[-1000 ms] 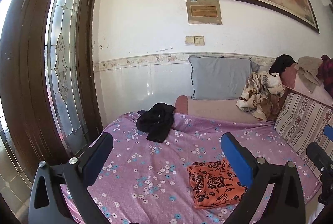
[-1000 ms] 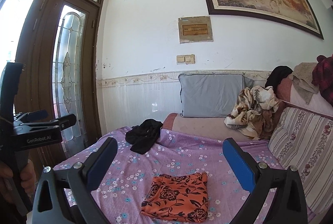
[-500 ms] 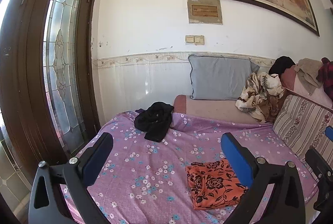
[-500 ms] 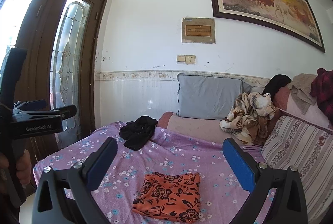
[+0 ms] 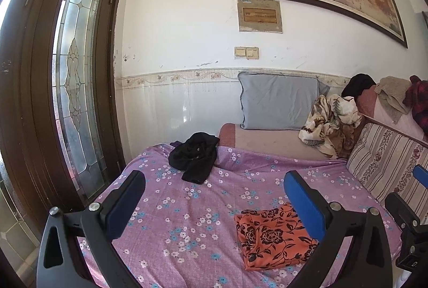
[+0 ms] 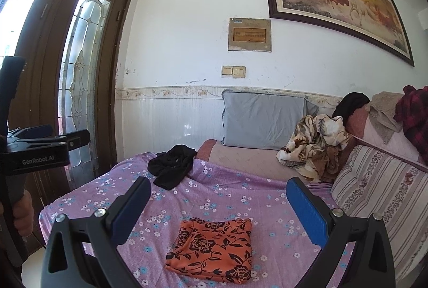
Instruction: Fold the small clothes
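Observation:
A folded orange cloth with black flowers (image 5: 272,237) (image 6: 214,248) lies flat on the purple flowered bedsheet (image 5: 187,213) (image 6: 227,197), near the front. A crumpled black garment (image 5: 194,157) (image 6: 171,165) lies farther back on the sheet. My left gripper (image 5: 214,199) is open and empty, held above the bed's near edge, left of the orange cloth. My right gripper (image 6: 218,205) is open and empty, held above and short of the orange cloth. The left gripper also shows at the left edge of the right wrist view (image 6: 40,149).
A grey pillow (image 5: 278,100) leans on the wall behind. A crumpled patterned blanket (image 5: 331,125) and a striped cushion (image 5: 385,162) sit at the right, with more clothes on the sofa back (image 6: 388,111). A glass door (image 5: 77,90) stands left.
Both grippers have drifted slightly back and up, so the bed looks a bit farther. The clothes have not moved. Both jaws stay open.

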Tool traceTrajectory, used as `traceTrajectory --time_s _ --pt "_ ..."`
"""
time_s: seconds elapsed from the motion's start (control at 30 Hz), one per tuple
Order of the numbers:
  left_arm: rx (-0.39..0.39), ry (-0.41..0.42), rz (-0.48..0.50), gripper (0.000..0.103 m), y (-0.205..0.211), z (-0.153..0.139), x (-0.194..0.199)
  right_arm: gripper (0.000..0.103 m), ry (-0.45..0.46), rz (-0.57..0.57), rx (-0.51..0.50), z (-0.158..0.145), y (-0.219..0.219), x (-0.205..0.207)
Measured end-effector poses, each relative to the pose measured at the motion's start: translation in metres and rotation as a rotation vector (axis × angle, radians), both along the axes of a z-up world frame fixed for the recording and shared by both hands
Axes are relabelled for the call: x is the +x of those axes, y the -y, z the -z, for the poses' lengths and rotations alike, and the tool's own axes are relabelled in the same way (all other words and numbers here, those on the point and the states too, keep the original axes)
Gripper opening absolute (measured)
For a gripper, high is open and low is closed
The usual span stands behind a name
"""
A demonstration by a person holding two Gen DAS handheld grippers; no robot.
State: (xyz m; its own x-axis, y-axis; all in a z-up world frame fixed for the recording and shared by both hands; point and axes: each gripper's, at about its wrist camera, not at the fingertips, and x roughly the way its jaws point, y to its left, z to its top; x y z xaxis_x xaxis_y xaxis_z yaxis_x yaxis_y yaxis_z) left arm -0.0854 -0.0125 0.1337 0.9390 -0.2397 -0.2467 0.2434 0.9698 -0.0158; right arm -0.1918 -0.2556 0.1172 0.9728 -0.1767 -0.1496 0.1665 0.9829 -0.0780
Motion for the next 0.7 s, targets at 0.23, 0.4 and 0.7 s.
traceTrajectory --time_s 0.23,0.4,0.7 --pt "0.011 0.004 0.008 0.103 0.005 0.000 -0.002 0.102 -0.008 0.007 0.000 0.001 0.001 -0.001" --pt "0.012 0.001 0.010 0.103 0.007 0.000 -0.002 0.102 -0.006 0.016 0.011 0.002 0.002 -0.003" --pt "0.029 -0.021 0.020 0.103 0.017 0.007 0.007 0.102 -0.041 0.017 0.020 0.013 0.006 0.007"
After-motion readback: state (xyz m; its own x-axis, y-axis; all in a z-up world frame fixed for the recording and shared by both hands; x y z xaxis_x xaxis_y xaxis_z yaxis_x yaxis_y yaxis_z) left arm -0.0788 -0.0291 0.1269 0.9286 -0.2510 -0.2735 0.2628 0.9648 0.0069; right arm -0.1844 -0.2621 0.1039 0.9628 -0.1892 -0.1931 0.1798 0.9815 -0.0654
